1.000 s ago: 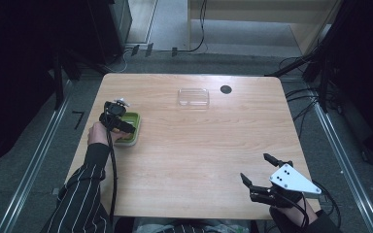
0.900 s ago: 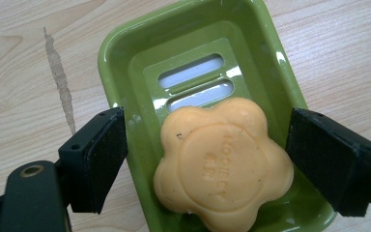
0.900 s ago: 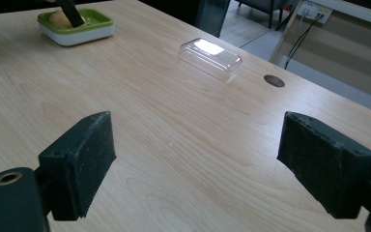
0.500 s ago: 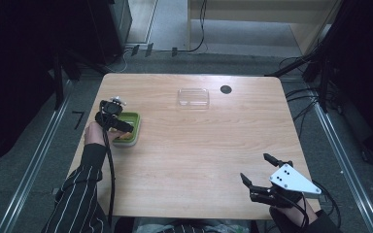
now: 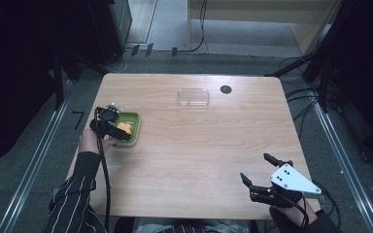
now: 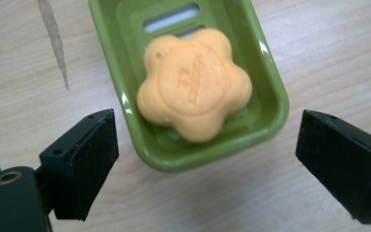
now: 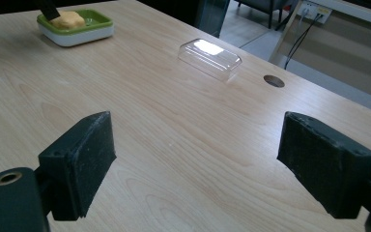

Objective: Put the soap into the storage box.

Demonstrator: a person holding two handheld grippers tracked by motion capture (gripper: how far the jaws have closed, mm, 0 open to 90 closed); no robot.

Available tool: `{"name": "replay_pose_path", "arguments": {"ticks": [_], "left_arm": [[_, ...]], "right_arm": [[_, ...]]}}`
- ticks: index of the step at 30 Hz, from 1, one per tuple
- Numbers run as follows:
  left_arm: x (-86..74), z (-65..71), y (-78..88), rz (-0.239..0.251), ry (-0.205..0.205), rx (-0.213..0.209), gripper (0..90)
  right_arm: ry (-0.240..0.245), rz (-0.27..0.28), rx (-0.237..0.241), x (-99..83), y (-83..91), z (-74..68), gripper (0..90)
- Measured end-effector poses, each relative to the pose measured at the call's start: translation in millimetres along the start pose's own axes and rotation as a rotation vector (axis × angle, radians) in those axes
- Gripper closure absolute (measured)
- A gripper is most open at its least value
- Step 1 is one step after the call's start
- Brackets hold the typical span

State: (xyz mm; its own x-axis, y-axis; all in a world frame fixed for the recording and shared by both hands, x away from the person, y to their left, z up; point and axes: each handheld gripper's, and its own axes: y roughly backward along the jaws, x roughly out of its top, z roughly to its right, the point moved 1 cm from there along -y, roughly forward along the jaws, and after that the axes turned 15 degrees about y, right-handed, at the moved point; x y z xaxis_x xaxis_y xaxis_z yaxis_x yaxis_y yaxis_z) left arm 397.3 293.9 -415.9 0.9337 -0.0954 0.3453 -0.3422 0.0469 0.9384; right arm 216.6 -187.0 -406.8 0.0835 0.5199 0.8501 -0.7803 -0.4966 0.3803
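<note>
The soap (image 6: 194,83) is an orange, flower-shaped bar with rounded lobes and a faint embossed mark pressed into its top face. It lies flat inside the green soap dish (image 6: 270,92), resting against the dish end nearest the left gripper (image 6: 203,164). The dish has a glossy green inner tray with slotted drain openings beyond the soap, and in the right gripper view (image 7: 75,25) a white outer base.

The left gripper's jaws have just been opening; they stand apart, one on each side of the dish's near end, with no pad touching dish or soap. The right gripper (image 5: 261,171) hangs well apart from the dish, near the table's (image 5: 199,145) front edge on the person's right, jaws spread wide around nothing.

A clear plastic lid (image 5: 193,96) lies beyond the dish, toward the table's far edge, with a dark round hole (image 5: 226,89) just beside it.

In the high view the left gripper (image 5: 108,127) and hand overlap the dish's left side. The far end of the dish is cut off in the left gripper view. The embossed mark is illegible.
</note>
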Motion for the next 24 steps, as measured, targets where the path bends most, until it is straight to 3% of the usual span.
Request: {"name": "replay_pose_path", "arguments": {"ticks": [7, 24], "left_arm": [[-17.2, 4.8, 3.8, -0.035, -0.011, 0.002, 1.6], [-53.2, 11.0, 12.6, -0.087, -0.034, -0.002, 0.1]], "right_arm": [[0.001, 0.001, 0.001, 0.1, -0.2, 0.1, 13.4], [-0.002, 0.002, 0.002, 0.0, -0.2, 0.1, 13.4]]}}
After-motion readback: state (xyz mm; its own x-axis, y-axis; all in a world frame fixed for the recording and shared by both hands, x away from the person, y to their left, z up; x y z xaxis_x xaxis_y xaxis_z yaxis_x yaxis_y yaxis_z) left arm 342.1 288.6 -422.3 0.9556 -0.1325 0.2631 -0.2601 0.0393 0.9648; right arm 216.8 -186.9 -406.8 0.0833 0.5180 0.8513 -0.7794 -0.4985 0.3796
